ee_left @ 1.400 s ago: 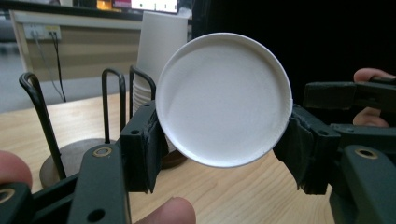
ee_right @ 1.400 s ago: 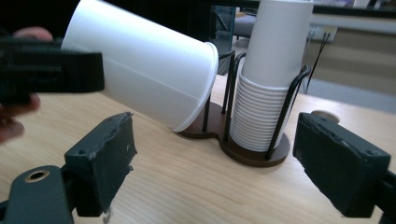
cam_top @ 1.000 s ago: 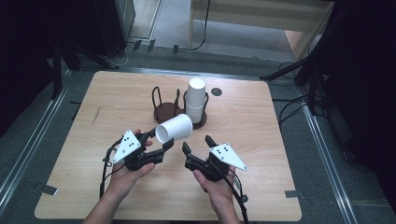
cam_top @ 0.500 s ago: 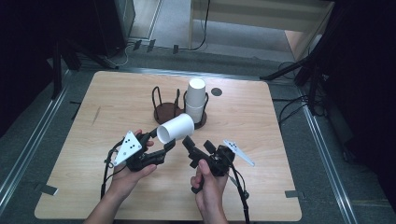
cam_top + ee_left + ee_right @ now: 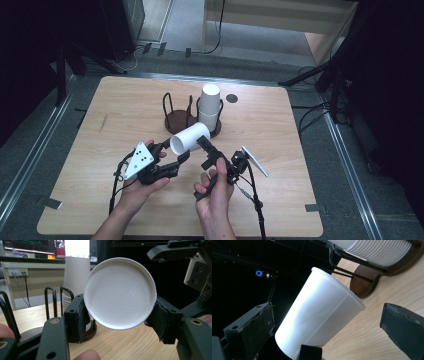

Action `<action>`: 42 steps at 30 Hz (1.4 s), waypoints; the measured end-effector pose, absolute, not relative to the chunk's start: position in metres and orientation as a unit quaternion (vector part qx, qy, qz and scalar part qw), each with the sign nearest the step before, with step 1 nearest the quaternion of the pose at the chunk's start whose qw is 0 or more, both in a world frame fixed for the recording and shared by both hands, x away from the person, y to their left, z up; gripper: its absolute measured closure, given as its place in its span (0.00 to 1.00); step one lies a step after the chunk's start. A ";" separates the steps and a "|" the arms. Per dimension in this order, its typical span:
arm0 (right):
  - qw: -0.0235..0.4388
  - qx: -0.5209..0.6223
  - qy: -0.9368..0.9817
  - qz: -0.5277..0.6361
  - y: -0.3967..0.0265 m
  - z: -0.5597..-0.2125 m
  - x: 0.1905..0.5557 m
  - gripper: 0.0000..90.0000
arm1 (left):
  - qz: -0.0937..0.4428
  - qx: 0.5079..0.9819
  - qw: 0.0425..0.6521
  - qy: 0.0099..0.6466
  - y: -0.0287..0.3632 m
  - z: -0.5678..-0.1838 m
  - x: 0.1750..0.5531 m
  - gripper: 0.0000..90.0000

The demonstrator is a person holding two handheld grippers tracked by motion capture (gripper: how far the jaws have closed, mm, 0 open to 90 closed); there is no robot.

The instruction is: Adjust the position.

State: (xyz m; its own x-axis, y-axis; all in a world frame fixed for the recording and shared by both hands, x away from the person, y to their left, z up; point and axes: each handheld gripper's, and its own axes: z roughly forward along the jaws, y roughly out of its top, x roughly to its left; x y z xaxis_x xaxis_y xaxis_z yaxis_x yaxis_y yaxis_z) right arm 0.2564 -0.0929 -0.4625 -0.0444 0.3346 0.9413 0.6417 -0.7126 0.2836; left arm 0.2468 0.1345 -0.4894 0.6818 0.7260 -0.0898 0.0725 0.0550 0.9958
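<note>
While our left gripper [image 5: 176, 159] clamps the cup [image 5: 190, 137], our right gripper [image 5: 329, 340] gapes around it and could knock it loose

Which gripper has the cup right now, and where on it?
The left gripper clamps the white paper cup by its base end. The open right gripper's fingers flank it without pressing.

The cup [image 5: 190, 143] is plain white, the grippers' jaws black, the cup holder [image 5: 176, 121] dark brown, and the table [image 5: 125, 100] pale wood with fine grain.
</note>
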 end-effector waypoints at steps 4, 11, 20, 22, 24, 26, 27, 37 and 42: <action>0.138 -0.688 -0.345 -0.623 -0.091 -0.463 0.259 0.00 | 0.250 0.644 0.655 0.307 0.133 -0.490 0.246 0.41; 0.172 -0.705 -0.319 -0.609 -0.090 -0.467 0.266 0.00 | 0.251 0.646 0.656 0.298 0.127 -0.491 0.244 0.41; 0.215 -0.717 -0.287 -0.598 -0.089 -0.469 0.272 0.00 | 0.249 0.649 0.659 0.286 0.122 -0.492 0.242 0.41; 0.218 -0.718 -0.285 -0.597 -0.089 -0.470 0.273 0.00 | 0.252 0.650 0.658 0.284 0.121 -0.492 0.242 0.41; 0.224 -0.719 -0.280 -0.596 -0.089 -0.471 0.275 0.00 | 0.249 0.650 0.659 0.284 0.121 -0.492 0.242 0.41; 0.230 -0.719 -0.275 -0.595 -0.089 -0.472 0.276 0.00 | 0.249 0.652 0.658 0.283 0.121 -0.492 0.242 0.41; 0.232 -0.720 -0.274 -0.594 -0.089 -0.473 0.277 0.00 | 0.249 0.652 0.658 0.282 0.121 -0.492 0.242 0.41; 0.253 -0.724 -0.247 -0.592 -0.090 -0.481 0.282 0.10 | 0.249 0.656 0.659 0.271 0.119 -0.493 0.240 0.40; 0.264 -0.720 -0.238 -0.596 -0.091 -0.486 0.283 0.14 | 0.248 0.660 0.655 0.271 0.120 -0.494 0.241 0.40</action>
State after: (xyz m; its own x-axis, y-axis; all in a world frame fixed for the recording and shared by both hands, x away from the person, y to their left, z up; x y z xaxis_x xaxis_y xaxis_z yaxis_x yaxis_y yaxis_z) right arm 0.2828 -0.0907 -0.4855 0.1768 0.0275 0.9839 0.6569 -0.7477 -0.0972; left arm 0.2415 0.1196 -0.4936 0.7295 0.6834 -0.0272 0.0329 0.0047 0.9994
